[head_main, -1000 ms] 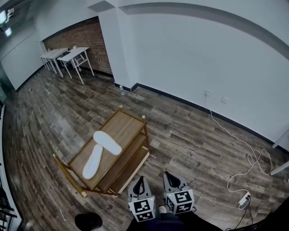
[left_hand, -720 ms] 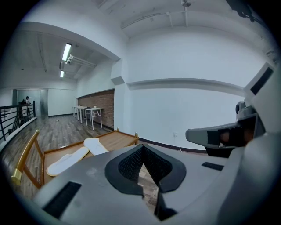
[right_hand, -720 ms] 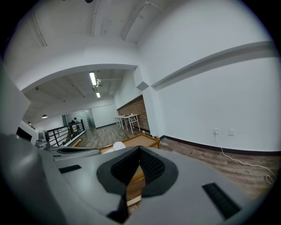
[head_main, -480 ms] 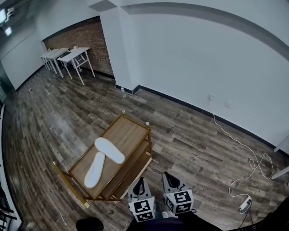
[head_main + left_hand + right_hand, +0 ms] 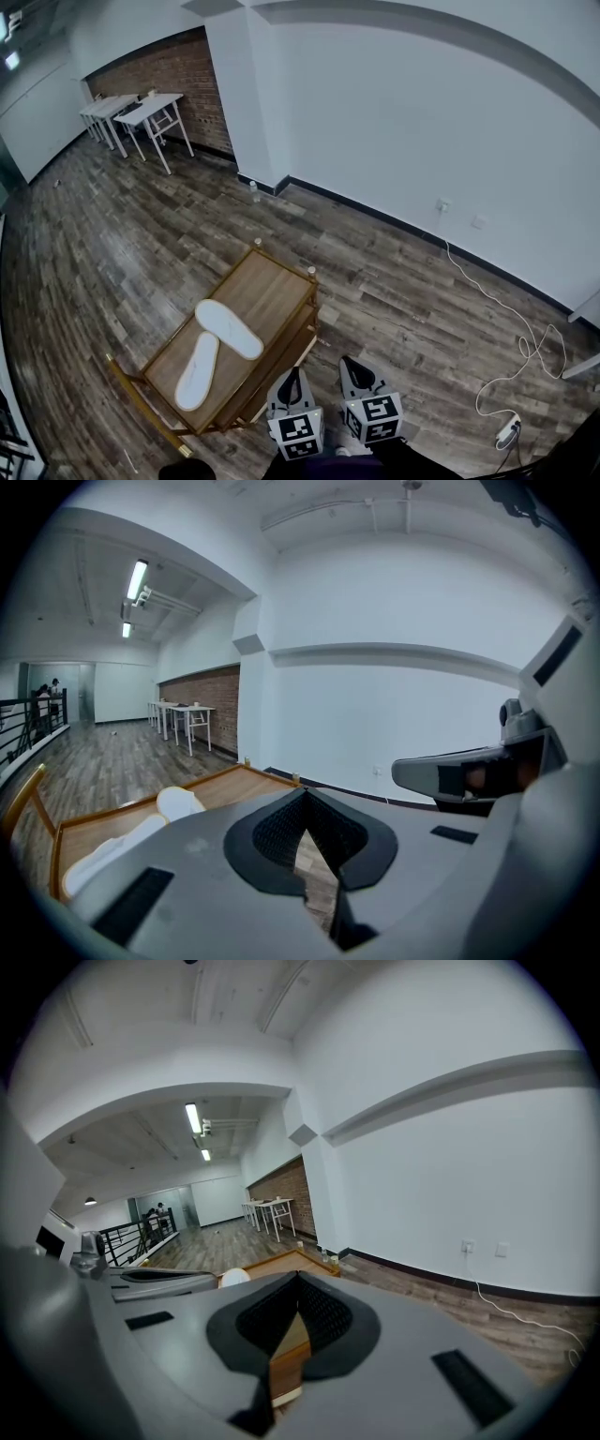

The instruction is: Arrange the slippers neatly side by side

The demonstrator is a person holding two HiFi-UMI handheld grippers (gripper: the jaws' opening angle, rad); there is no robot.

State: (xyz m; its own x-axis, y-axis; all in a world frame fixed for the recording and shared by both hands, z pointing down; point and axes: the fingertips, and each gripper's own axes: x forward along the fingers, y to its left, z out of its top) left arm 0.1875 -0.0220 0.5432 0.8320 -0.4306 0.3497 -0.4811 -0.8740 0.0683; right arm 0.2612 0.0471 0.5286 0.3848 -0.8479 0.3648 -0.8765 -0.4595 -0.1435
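Observation:
Two white slippers lie on a low wooden table [image 5: 284,272]. One slipper [image 5: 229,328] lies slantwise across the top. The other slipper [image 5: 197,370] points toward the near left corner, its tip close to the first, so together they form an angle. My left gripper [image 5: 292,378] and right gripper [image 5: 352,366] hang side by side just off the table's near right corner, both shut and empty. In the left gripper view the slippers [image 5: 173,805] show beyond the closed left gripper [image 5: 302,794]. The right gripper view shows its closed right gripper [image 5: 298,1279] over the table edge.
White desks [image 5: 141,111] stand by a brick wall at the far left. A white cable runs down the right wall to a power strip [image 5: 507,430] on the wood floor. A small bottle [image 5: 251,190] stands at the wall corner. A railing [image 5: 131,1239] shows far off.
The table and slippers have slid lower in the head view as the camera shifted. Both grippers keep their place and stay shut; the slippers have not moved on the table.

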